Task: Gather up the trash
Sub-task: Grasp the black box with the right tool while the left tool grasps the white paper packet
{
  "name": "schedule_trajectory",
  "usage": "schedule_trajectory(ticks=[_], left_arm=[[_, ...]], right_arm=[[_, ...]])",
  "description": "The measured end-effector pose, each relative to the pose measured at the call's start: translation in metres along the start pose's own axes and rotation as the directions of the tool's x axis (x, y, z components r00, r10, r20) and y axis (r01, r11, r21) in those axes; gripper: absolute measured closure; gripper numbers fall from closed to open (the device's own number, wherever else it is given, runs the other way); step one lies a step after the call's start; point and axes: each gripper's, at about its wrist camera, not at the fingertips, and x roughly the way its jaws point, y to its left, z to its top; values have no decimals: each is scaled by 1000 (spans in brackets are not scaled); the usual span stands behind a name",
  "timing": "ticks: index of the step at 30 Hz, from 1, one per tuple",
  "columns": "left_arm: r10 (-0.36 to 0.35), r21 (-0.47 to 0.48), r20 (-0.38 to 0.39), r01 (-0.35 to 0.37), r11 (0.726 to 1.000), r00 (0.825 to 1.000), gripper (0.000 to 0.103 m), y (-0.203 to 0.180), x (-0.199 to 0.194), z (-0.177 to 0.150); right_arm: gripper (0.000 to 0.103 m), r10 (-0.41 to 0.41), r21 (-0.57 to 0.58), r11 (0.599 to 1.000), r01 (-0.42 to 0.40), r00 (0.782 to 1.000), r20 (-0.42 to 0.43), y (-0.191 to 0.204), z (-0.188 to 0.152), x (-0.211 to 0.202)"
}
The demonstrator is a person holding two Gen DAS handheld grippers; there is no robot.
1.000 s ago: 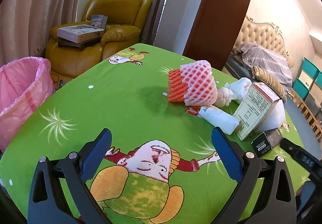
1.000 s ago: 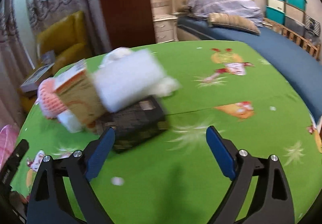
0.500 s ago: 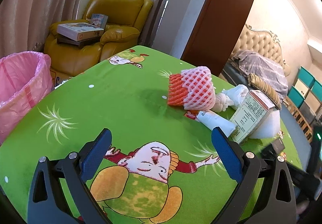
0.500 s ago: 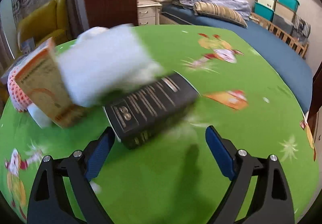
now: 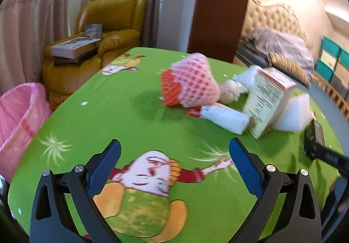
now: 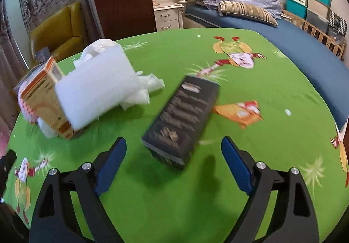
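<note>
Lying between the open right hand-held gripper (image 6: 173,151) fingers, black box (image 6: 181,118), untouched, left hand-held gripper (image 5: 174,161) open

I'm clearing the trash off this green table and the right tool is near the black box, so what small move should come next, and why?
Probably ease the right tool forward and down until its open jaws straddle the black box, then close. The box lies flat on the green tablecloth, just ahead of the fingertips and roughly centred between them, apart from the white foam block. Nothing is held yet.
</note>
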Motion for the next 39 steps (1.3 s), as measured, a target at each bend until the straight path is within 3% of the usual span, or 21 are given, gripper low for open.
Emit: schedule_trajectory(ticks=[1, 2, 3, 7, 16, 21, 24, 28, 30, 37, 38, 39], left_arm=[[-7, 2, -12, 7, 1000, 1000, 10, -3, 2, 1], [-14, 3, -31, 14, 1000, 999, 10, -9, 6, 3], [-17, 4, -44, 18, 1000, 999, 10, -12, 9, 4], [-22, 22, -75, 24, 999, 997, 10, -33, 25, 11], [42, -26, -123, -46, 999, 992, 10, -61, 68, 39], [95, -24, -187, -101, 995, 978, 11, -66, 93, 46], [67, -25, -212, -74, 997, 975, 30, -65, 89, 41], [32, -42, -184, -40, 998, 982, 54, -55, 77, 30], [14, -51, -186, -24, 998, 983, 57, -47, 70, 27], [-27, -46, -195, 18, 999, 980, 56, -36, 50, 13], [-29, -47, -195, 20, 999, 980, 53, -35, 48, 14], [-28, -49, -188, 19, 999, 982, 41, -34, 47, 16]], right_arm=[[28, -39, -18, 999, 39, 999, -2, 2, 6, 7], [44, -57, -21, 998, 57, 998, -13, 1, 7, 10], [52, -42, -3, 999, 42, 999, -34, -3, 7, 14], [63, 16, -12, 1000, -15, 1000, 12, -15, 1, 4], [64, 134, 21, 991, -135, 990, 47, -32, -9, -11], [64, 168, 49, 984, -170, 985, 44, -36, -8, -8], [64, 183, 65, 980, -186, 982, 44, -37, -8, -7], [64, 196, 69, 978, -199, 980, 44, -38, -10, -7], [64, 201, 71, 976, -204, 978, 50, -38, -10, -9], [64, 197, 71, 977, -200, 979, 47, -39, -10, -9], [63, 195, 70, 978, -198, 980, 46, -39, -10, -8], [63, 194, 71, 978, -197, 980, 45, -39, -11, -8]])
